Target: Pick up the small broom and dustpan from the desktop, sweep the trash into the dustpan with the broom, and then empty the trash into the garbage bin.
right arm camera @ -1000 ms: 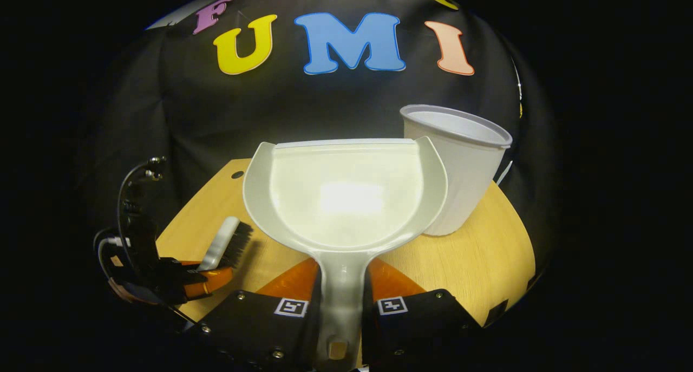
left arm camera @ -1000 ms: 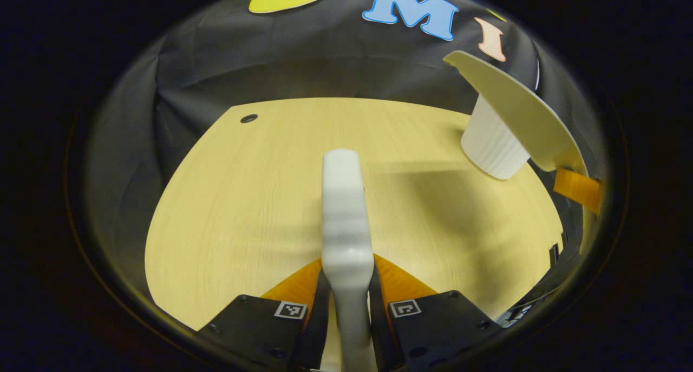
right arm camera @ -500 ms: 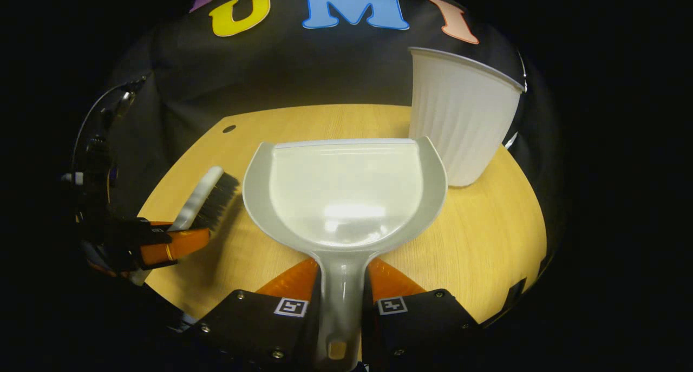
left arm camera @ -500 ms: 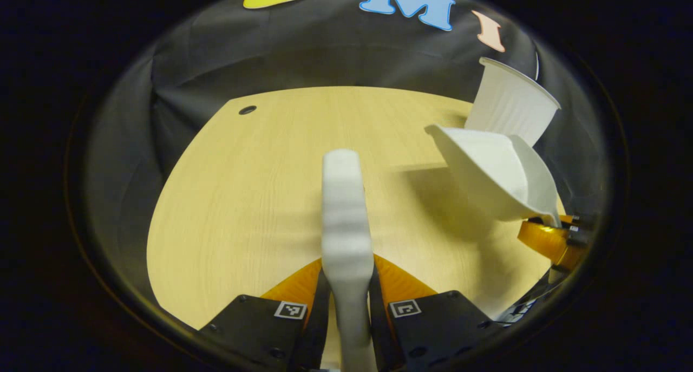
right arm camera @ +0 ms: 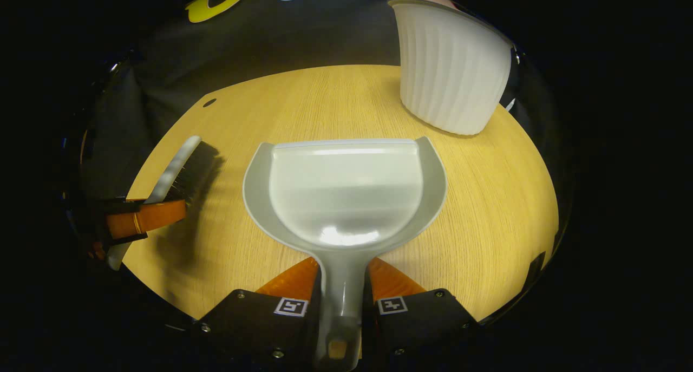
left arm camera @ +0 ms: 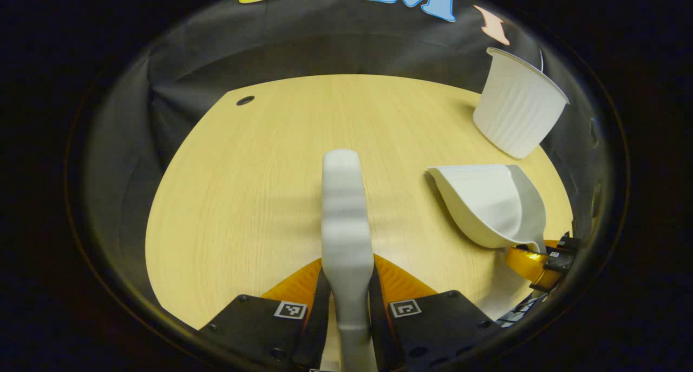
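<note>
Low over the counter [right arm camera: 487, 242], both sets of fingers clamp handles: right gripper [right arm camera: 340, 307] w/ dustpan [right arm camera: 346, 198], left gripper [left arm camera: 346, 301] w/ broom [left arm camera: 344, 209]; careless set-down near the bin [right arm camera: 449, 74], upper right, could tip it.

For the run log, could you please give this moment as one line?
left gripper: shut on broom | right gripper: shut on dustpan, pan empty | garbage bin: upright on desktop

Pale wood desk [left arm camera: 260, 198], black cloth wall [left arm camera: 325, 52] behind.
</note>
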Demonstrator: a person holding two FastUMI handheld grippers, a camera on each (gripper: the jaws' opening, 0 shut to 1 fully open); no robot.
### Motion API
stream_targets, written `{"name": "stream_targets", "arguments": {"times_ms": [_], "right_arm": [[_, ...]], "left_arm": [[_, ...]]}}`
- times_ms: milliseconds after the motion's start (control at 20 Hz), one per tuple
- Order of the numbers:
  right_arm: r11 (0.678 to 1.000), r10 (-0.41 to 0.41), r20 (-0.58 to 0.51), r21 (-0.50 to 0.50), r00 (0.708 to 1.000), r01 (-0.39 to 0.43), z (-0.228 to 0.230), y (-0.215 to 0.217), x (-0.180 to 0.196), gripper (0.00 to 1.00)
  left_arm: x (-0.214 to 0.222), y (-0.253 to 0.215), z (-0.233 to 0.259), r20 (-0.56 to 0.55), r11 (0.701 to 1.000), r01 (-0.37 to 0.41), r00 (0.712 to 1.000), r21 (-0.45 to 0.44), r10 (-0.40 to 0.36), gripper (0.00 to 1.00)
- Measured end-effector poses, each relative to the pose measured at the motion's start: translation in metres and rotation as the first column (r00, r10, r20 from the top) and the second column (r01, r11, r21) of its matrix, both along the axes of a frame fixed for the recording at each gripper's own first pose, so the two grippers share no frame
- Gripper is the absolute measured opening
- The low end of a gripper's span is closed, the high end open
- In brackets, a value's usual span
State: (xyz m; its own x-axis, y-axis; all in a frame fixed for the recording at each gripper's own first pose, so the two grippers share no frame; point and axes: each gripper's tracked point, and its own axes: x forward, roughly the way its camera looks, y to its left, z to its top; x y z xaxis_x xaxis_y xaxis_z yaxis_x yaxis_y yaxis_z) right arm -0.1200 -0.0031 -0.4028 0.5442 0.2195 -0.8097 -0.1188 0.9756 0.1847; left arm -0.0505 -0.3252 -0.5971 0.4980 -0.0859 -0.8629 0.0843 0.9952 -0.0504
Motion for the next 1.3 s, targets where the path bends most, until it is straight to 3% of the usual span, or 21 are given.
{"name": "stream_targets", "arguments": {"times_ms": [200,250,300,600,750,800,850,950,1150,1200,1300], "right_arm": [[1.0,0.005,-0.012,0.004,1.0,-0.005,0.004,-0.001,-0.001,0.33],[1.0,0.008,-0.018,0.005,1.0,-0.008,0.003,0.0,-0.001,0.27],[1.0,0.008,-0.021,0.008,1.0,-0.008,0.003,-0.001,-0.001,0.34],[0.999,0.017,-0.042,0.047,0.999,-0.015,0.007,0.0,-0.001,0.37],[0.998,0.033,-0.038,0.056,0.999,-0.031,0.015,-0.001,-0.004,0.6],[0.997,0.038,-0.036,0.062,0.999,-0.036,0.018,-0.001,-0.006,0.62],[0.997,0.042,-0.033,0.065,0.999,-0.04,0.021,-0.001,-0.006,0.77],[0.998,0.042,-0.023,0.053,0.999,-0.041,0.025,-0.006,-0.005,0.94],[0.998,0.043,0.023,0.039,0.999,-0.044,0.042,-0.012,-0.001,0.98],[0.998,0.047,0.042,0.031,0.998,-0.049,0.048,-0.014,0.0,0.98],[0.999,0.05,0.087,0.008,0.995,-0.051,0.064,-0.02,0.004,0.98]], "left_arm": [[0.004,0.003,0.002,-0.019,1.0,-0.007,1.0,0.001,0.007,0.45],[0.004,0.005,0.003,-0.025,1.0,-0.012,1.0,0.003,0.012,0.45],[0.005,0.006,0.005,-0.028,1.0,-0.015,0.999,0.004,0.015,0.42],[0.01,0.012,0.027,-0.035,1.0,-0.022,0.999,0.006,0.022,0.46],[0.016,0.016,0.049,-0.012,1.0,-0.022,1.0,0.014,0.022,0.51],[0.019,0.019,0.058,0.001,1.0,-0.016,1.0,0.024,0.016,0.51],[0.022,0.021,0.067,0.012,0.999,-0.01,1.0,0.032,0.009,0.51],[0.026,0.024,0.087,0.031,0.999,-0.002,1.0,0.039,0.001,0.61],[0.034,0.028,0.133,0.077,0.999,-0.013,0.997,0.036,0.01,0.75],[0.037,0.03,0.145,0.089,0.999,-0.016,0.996,0.042,0.012,0.92],[0.04,0.031,0.157,0.121,0.999,-0.023,0.993,0.048,0.017,0.97]]}}
